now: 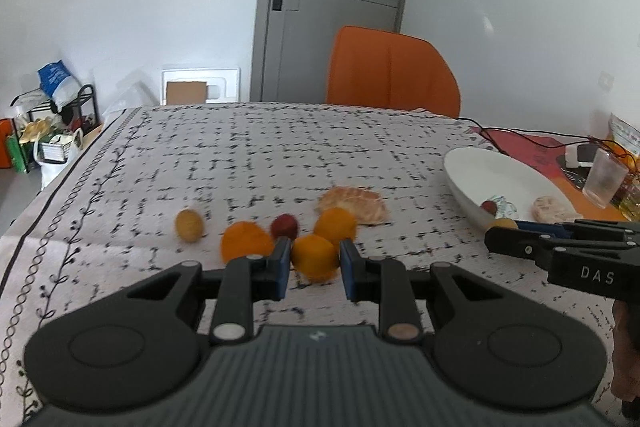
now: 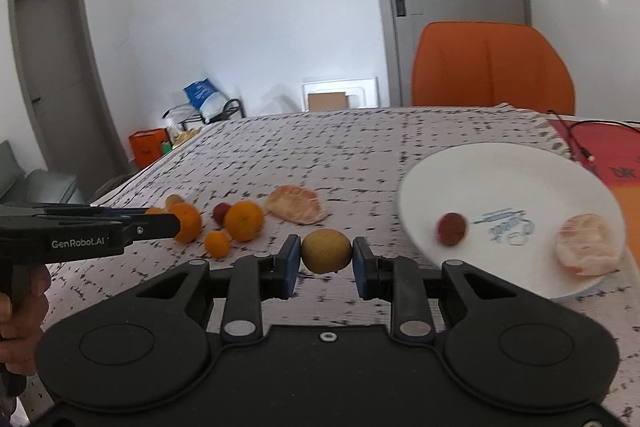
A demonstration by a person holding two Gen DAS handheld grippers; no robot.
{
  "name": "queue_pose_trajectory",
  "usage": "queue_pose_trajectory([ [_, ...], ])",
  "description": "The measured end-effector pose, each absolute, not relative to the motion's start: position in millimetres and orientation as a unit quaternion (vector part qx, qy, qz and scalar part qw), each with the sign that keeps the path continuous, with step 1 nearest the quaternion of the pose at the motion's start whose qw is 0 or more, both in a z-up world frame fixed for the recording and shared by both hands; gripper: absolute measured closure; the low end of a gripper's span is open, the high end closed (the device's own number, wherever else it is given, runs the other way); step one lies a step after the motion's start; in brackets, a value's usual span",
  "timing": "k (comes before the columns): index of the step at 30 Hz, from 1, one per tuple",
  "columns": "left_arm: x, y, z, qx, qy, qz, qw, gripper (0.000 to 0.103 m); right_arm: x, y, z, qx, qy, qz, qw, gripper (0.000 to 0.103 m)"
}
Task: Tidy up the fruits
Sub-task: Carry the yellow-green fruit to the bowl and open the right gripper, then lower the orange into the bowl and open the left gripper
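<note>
My right gripper [image 2: 326,259] is shut on a yellow-brown round fruit [image 2: 326,250], held above the tablecloth just left of the white plate [image 2: 500,171]. The plate holds a red lychee [image 2: 452,229] and a peeled citrus piece [image 2: 588,243]. My left gripper [image 1: 314,263] is open with its pads on either side of a small orange [image 1: 314,257], not clearly touching. Around it lie two more oranges [image 1: 244,241] [image 1: 335,223], a red lychee [image 1: 284,225], a yellow fruit [image 1: 189,225] and a peeled citrus piece [image 1: 354,205]. The right gripper shows in the left wrist view [image 1: 520,231] by the plate rim [image 1: 460,183].
An orange chair [image 1: 390,71] stands at the table's far side. A clear plastic cup [image 1: 604,179], cables and a white device sit on a red mat at the far right. The table's left edge [image 1: 60,179] drops off to a rack and bags on the floor.
</note>
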State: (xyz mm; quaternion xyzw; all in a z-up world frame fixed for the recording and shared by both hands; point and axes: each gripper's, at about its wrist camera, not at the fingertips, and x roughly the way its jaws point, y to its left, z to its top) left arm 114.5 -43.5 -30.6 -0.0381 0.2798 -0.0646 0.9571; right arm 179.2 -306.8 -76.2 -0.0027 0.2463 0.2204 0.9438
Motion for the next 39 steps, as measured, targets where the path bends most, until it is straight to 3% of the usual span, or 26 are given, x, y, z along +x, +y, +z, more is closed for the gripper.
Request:
queue_pose_trajectory([
  [29, 143, -128, -18, 0.005, 0.267, -0.138, 0.954, 0.078, 191, -398, -85, 0.045, 0.239, 0.123, 0.962, 0.076],
  [31, 145, -133, -19, 0.006, 0.267, -0.141, 0.953, 0.078, 190, -401, -85, 0.045, 0.239, 0.119, 0.963, 0.07],
  [39, 150, -152, -19, 0.014, 0.266, -0.16, 0.95, 0.078, 180, -413, -81, 0.044, 0.229, 0.105, 0.967, 0.059],
])
